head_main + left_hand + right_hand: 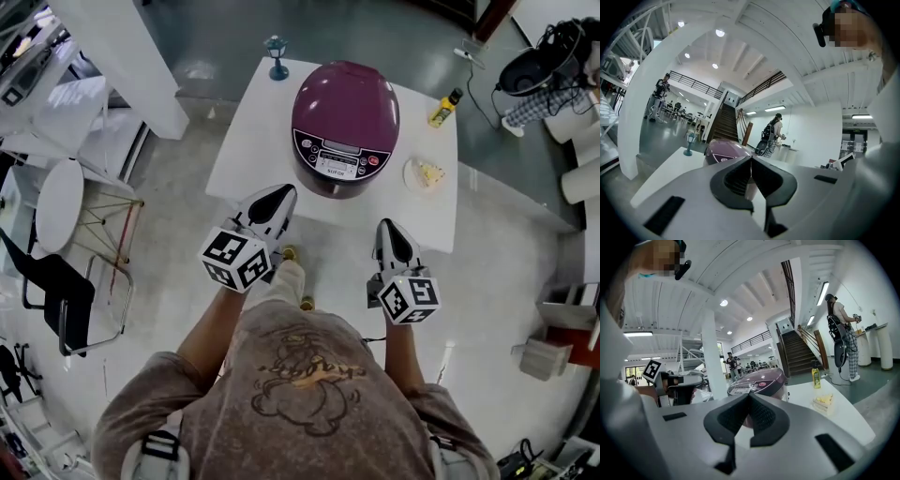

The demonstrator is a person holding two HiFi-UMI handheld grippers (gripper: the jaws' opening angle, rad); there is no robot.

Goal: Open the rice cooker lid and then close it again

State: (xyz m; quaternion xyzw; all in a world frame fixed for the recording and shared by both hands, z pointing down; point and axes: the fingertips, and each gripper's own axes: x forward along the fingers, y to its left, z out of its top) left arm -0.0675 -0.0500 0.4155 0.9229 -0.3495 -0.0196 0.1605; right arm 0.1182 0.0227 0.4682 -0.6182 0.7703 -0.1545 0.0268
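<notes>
One purple rice cooker [345, 117], one yellow bottle [444, 109], one plate [424, 174] and one small lamp [277, 58] stand on the tabletop [253, 141]. The print on the cooker's panel [339, 161] is too small to read. The left tool [281, 194] and the right tool [388, 225] are both closed and hold nothing.

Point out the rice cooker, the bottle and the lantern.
rice cooker [345, 112], head view, middle of lid.
bottle [444, 109], head view, yellow body.
lantern [277, 60], head view, its stem.

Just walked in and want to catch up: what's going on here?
A person holds a gripper in each hand, facing a white table with a purple rice cooker on it. The left gripper and right gripper are both shut and empty, short of the cooker and not touching it. Its lid is closed.
</notes>
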